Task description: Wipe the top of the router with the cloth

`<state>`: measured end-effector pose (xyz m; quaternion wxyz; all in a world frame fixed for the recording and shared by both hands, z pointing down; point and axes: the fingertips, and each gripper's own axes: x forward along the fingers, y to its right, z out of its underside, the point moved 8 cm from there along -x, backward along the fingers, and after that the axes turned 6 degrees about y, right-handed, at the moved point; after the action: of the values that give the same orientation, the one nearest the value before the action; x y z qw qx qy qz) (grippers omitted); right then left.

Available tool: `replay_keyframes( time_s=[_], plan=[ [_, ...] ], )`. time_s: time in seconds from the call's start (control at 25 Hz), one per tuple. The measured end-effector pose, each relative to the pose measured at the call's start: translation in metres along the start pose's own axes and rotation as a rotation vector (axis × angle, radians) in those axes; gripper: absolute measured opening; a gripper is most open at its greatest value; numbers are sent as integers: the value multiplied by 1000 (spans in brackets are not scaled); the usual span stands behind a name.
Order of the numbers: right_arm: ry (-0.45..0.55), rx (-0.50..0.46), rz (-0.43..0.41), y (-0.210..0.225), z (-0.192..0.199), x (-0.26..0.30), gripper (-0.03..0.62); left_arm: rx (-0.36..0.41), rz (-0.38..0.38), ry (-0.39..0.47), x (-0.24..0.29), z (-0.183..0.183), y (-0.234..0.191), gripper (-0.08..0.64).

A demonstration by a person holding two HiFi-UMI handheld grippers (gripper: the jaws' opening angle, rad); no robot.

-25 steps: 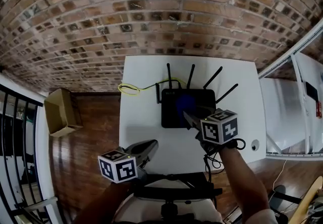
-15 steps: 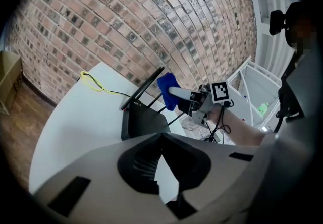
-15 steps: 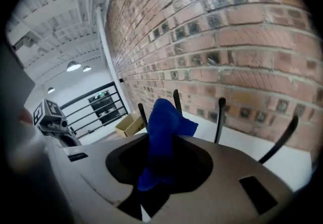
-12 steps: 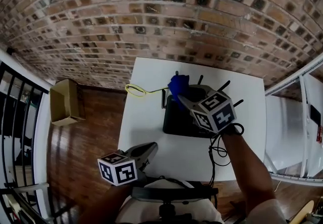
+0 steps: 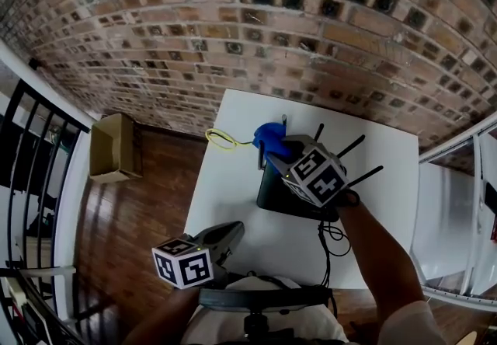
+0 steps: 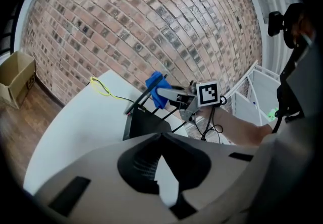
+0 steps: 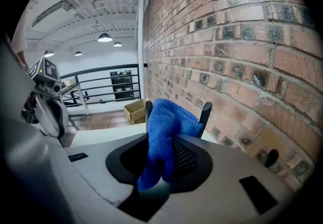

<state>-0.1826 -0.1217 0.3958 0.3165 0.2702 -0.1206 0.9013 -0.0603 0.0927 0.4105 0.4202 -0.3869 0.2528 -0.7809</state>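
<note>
Blue cloth (image 5: 269, 136) sits bunched in the clenched jaws of the right gripper (image 5: 272, 148), up among the antennas (image 5: 351, 146) at the rear left of the black router (image 5: 281, 194) on the white table (image 5: 225, 180). The left gripper (image 5: 233, 230) hovers by the table's near edge, jaws together on nothing.

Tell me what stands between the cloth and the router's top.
Only the router's own antennas: the cloth, clamped in the right hand-held gripper, is up among them at the back edge. Nothing else shows on the visible top.
</note>
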Motion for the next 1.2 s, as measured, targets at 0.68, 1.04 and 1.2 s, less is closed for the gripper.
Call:
replay_keyframes(
  time_s=[0.68,1.04,1.2],
  plan=[
    [-231,-56,-69,-25,56,45,114,-6,-10,9,-8,-1,-4,28],
    [-323,-27,-44,-27,73,51,115,-21,-3,6,-9,0,-4,28],
    [-261,-26,72,-19,59,39,114,-10,3,3,-9,-2,-2,28]
  ],
)
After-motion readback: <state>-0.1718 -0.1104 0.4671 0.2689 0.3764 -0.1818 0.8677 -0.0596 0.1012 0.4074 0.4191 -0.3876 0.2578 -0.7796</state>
